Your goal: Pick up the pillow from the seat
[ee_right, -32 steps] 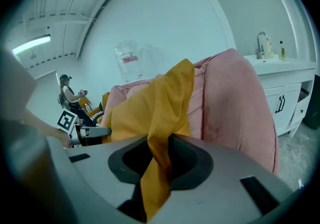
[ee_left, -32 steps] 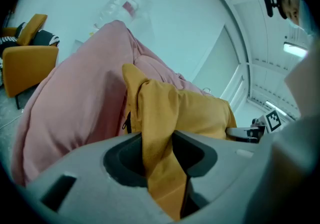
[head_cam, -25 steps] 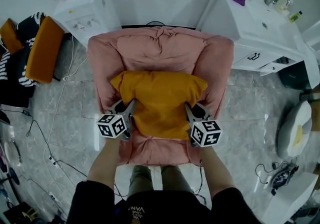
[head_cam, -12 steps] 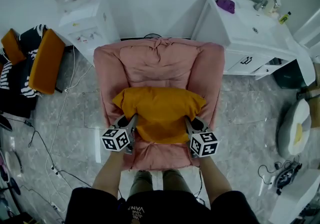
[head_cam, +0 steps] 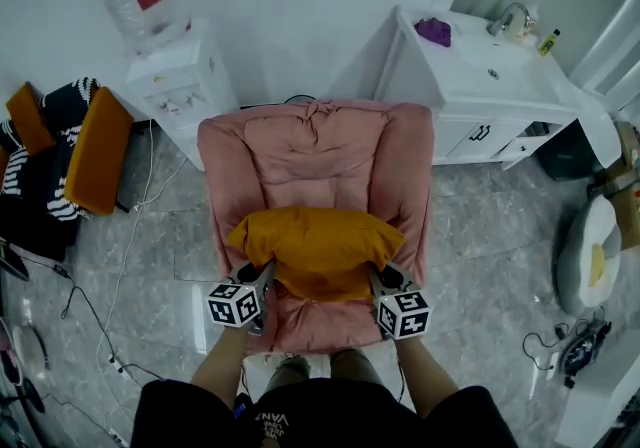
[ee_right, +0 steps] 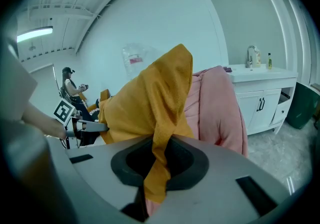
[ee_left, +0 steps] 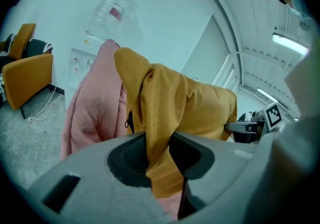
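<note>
An orange-yellow pillow [head_cam: 317, 251] hangs lifted above the seat of the pink armchair [head_cam: 315, 151]. My left gripper [head_cam: 262, 281] pinches the pillow's left edge, its jaws still closing on the fabric [ee_left: 159, 133]. My right gripper [head_cam: 378, 279] holds the right edge the same way, jaws closing on a fold of the pillow [ee_right: 159, 133]. The pillow stretches between both grippers in front of the chair back [ee_left: 95, 113].
A white water dispenser [head_cam: 175, 76] stands left of the armchair and a white sink cabinet [head_cam: 480, 86] to the right. An orange chair [head_cam: 95, 151] sits far left. Cables [head_cam: 110, 286] run over the floor. A grey cushion [head_cam: 590, 251] lies at the right.
Both grippers have carried the pillow up and toward the chair's front edge. The view has pulled back, so chair and pillow look smaller.
</note>
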Action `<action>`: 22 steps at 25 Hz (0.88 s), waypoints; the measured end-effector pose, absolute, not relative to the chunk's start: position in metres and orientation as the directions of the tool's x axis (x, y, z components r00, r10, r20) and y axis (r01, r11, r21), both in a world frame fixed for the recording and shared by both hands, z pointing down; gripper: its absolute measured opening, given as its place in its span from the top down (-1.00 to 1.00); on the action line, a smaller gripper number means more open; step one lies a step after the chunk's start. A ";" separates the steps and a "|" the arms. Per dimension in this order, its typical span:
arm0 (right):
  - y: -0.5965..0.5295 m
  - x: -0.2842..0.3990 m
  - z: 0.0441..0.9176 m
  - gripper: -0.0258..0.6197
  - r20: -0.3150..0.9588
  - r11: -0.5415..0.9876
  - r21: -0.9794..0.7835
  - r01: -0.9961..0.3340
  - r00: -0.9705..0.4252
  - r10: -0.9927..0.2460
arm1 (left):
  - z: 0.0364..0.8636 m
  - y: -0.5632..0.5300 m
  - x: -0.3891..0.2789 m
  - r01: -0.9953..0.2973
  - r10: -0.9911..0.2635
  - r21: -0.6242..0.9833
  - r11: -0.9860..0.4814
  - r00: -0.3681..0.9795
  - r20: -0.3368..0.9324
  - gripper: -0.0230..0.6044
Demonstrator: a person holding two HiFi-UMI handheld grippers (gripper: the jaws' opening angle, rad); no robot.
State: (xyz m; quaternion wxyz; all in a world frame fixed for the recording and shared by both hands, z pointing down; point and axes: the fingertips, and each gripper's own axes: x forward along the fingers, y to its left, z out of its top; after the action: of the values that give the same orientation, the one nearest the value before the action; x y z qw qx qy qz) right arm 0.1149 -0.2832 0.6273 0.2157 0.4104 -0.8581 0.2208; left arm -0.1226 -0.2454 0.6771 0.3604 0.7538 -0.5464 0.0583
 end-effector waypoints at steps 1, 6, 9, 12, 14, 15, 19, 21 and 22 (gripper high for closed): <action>-0.279 0.115 0.625 0.78 0.552 0.562 -0.202 -0.802 -0.568 -0.611 | 0.675 -0.242 -0.123 -0.867 -0.777 0.476 -0.148 0.399 0.486 0.56; -0.259 0.116 0.611 0.79 0.557 0.556 -0.185 -0.810 -0.553 -0.620 | 0.658 -0.224 -0.123 -0.871 -0.764 0.452 -0.192 0.422 0.488 0.56; -0.248 0.119 0.601 0.80 0.553 0.548 -0.173 -0.818 -0.541 -0.633 | 0.646 -0.217 -0.121 -0.871 -0.761 0.432 -0.234 0.440 0.476 0.58; -0.240 0.125 0.591 0.80 0.531 0.515 -0.193 -0.835 -0.530 -0.661 | 0.633 -0.213 -0.116 -0.869 -0.758 0.405 -0.284 0.462 0.460 0.59; -0.235 0.128 0.584 0.80 0.521 0.500 -0.192 -0.844 -0.520 -0.677 | 0.623 -0.212 -0.115 -0.866 -0.757 0.388 -0.314 0.475 0.448 0.60; -0.233 0.128 0.580 0.81 0.515 0.496 -0.191 -0.847 -0.517 -0.684 | 0.618 -0.212 -0.115 -0.865 -0.757 0.381 -0.328 0.482 0.442 0.61; -0.222 0.128 0.562 0.81 0.483 0.481 -0.190 -0.856 -0.508 -0.714 | 0.596 -0.208 -0.117 -0.856 -0.755 0.356 -0.376 0.505 0.418 0.62; -0.218 0.128 0.553 0.81 0.463 0.471 -0.193 -0.861 -0.503 -0.730 | 0.584 -0.206 -0.118 -0.851 -0.759 0.344 -0.396 0.514 0.400 0.62; -0.216 0.127 0.548 0.81 0.454 0.467 -0.194 -0.863 -0.501 -0.737 | 0.578 -0.205 -0.118 -0.849 -0.761 0.340 -0.404 0.518 0.390 0.63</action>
State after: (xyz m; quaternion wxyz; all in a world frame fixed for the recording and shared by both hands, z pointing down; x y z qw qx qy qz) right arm 0.1275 -0.2157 0.5477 0.1551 0.4749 -0.8422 0.2027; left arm -0.1181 -0.2050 0.5779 0.2541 0.8334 -0.4830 0.0870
